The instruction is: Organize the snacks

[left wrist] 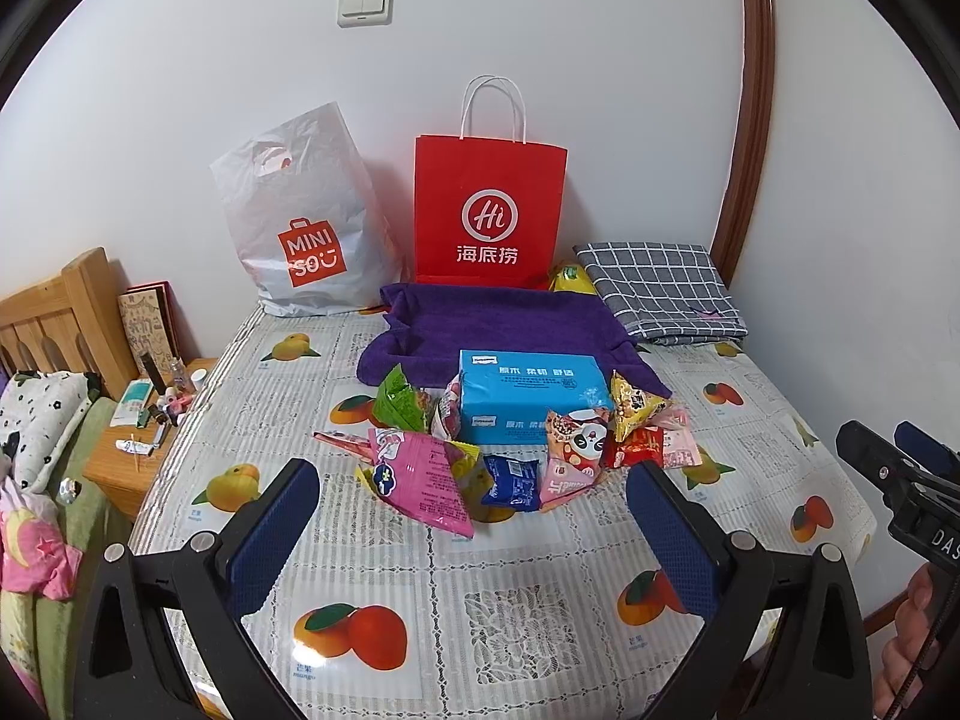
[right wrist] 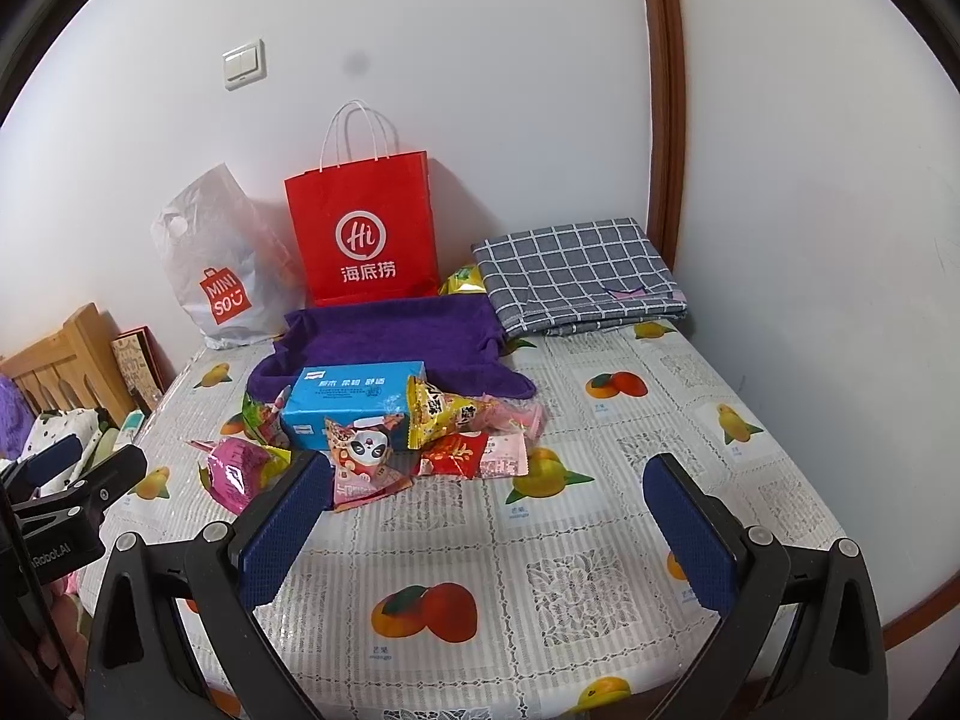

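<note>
Several snack packets lie in a heap around a blue tissue pack (left wrist: 531, 396) (right wrist: 351, 399) mid-table: a pink packet (left wrist: 429, 483) (right wrist: 237, 471), a dark blue one (left wrist: 512, 483), a panda packet (left wrist: 573, 450) (right wrist: 363, 456), a yellow one (left wrist: 633, 405) (right wrist: 441, 411), a red one (left wrist: 639, 447) (right wrist: 459, 455) and a green one (left wrist: 399, 399). My left gripper (left wrist: 474, 483) is open and empty, just short of the heap. My right gripper (right wrist: 489, 480) is open and empty, right of the heap.
A red paper bag (left wrist: 489, 213) (right wrist: 366, 234) and a white Miniso plastic bag (left wrist: 300, 222) (right wrist: 219, 267) stand against the wall. A purple towel (left wrist: 498, 321) (right wrist: 390, 336) and folded checked cloth (left wrist: 660, 291) (right wrist: 579, 273) lie behind. A cluttered nightstand (left wrist: 150, 426) stands left.
</note>
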